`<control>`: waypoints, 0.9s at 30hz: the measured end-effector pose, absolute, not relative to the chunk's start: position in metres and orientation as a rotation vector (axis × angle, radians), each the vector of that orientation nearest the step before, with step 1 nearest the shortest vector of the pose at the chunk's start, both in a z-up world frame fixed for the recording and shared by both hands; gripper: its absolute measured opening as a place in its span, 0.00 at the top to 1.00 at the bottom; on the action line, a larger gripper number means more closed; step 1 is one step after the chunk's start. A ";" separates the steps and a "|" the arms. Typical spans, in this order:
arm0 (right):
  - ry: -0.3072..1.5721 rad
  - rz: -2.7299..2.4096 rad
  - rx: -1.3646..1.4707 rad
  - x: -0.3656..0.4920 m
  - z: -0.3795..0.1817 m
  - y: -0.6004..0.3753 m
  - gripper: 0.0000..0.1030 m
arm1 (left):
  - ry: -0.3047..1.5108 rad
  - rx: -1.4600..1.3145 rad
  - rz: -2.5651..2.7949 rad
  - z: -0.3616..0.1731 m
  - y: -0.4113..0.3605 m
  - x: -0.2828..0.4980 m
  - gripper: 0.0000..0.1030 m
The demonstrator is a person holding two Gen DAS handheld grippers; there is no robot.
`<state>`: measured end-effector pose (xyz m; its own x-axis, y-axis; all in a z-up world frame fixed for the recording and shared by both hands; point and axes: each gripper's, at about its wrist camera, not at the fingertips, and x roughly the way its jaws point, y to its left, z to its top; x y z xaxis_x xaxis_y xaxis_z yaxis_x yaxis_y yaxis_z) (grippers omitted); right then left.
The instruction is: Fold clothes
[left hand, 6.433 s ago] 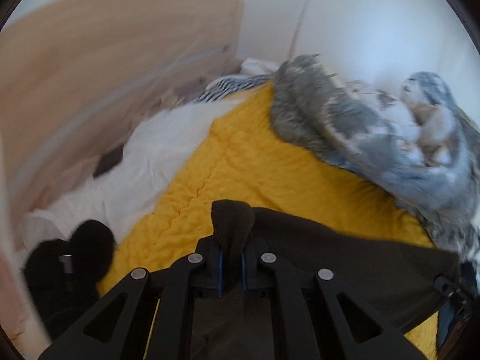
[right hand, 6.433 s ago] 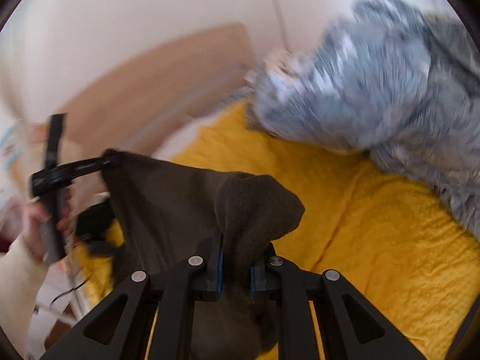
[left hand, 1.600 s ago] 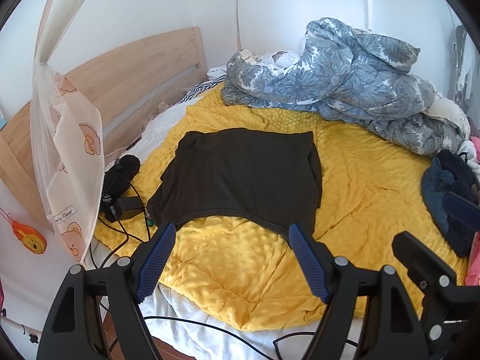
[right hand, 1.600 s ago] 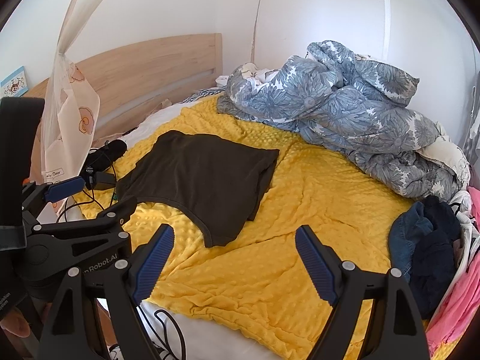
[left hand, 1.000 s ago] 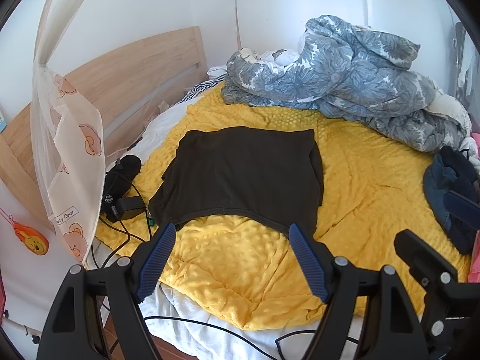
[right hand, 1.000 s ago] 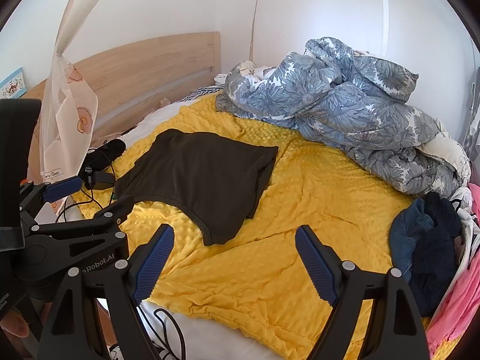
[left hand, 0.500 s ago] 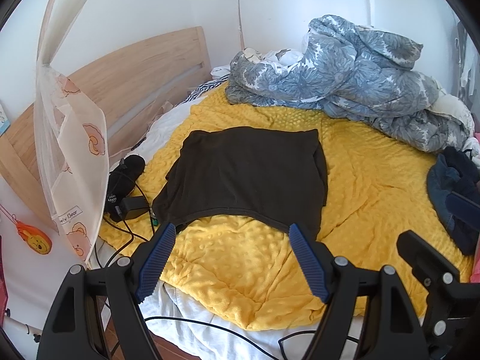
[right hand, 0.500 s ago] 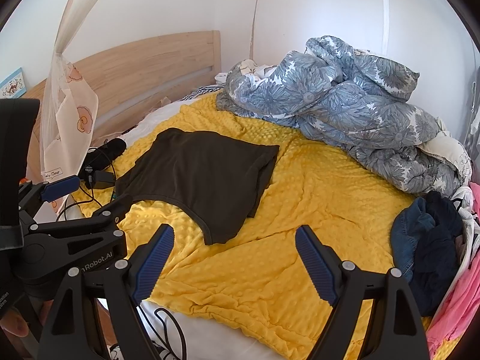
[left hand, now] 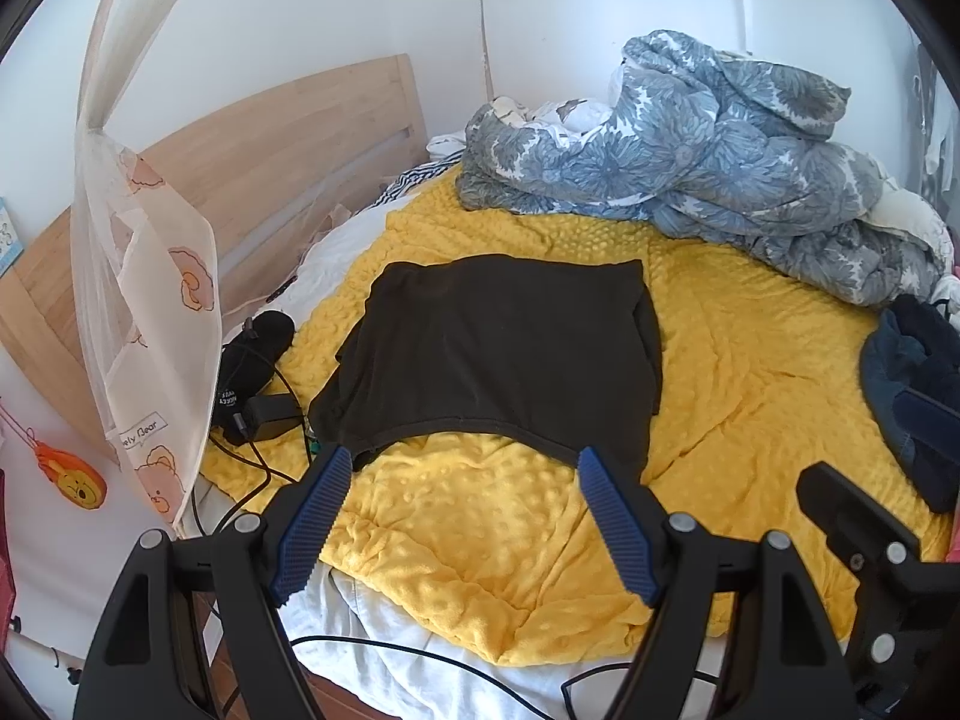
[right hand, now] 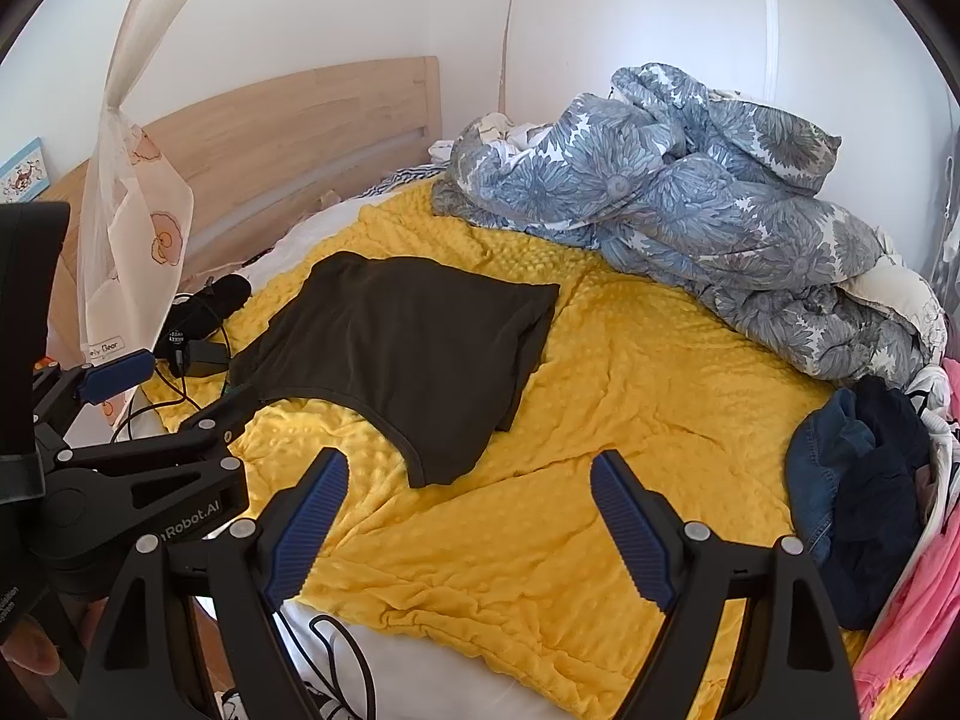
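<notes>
Lying flat, dark shirt (left hand: pixel 504 354), beyond open left hand-held gripper (left hand: pixel 462 462), seemingly untouched

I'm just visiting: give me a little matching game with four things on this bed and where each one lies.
Things:
1 dark brown shirt
2 floral duvet
3 navy clothes
4 black charger

Places:
A bunched by the far wall
B piled at the bed's right edge
C at the bed's left edge, among cables
D spread flat on the yellow blanket

Pairs: 1-D, 2-A, 3-B, 4-C

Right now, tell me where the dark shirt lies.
The dark shirt lies flat on the yellow blanket, left of centre in both views, between the headboard-side cables and the grey floral duvet.
</notes>
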<state>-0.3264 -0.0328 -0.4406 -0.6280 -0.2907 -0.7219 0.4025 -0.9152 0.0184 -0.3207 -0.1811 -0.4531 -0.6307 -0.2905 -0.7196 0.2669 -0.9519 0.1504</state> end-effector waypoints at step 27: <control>0.201 -2.519 1.086 -0.327 -0.441 -0.033 0.18 | -0.055 1.149 -2.587 -0.453 -0.180 -0.321 0.22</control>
<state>-0.3269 -0.0327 -0.4414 -0.6244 -0.2941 -0.7236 0.4048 -0.9141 0.0221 -0.3210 -0.1802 -0.4535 -0.6306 -0.2941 -0.7182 0.2633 -0.9516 0.1584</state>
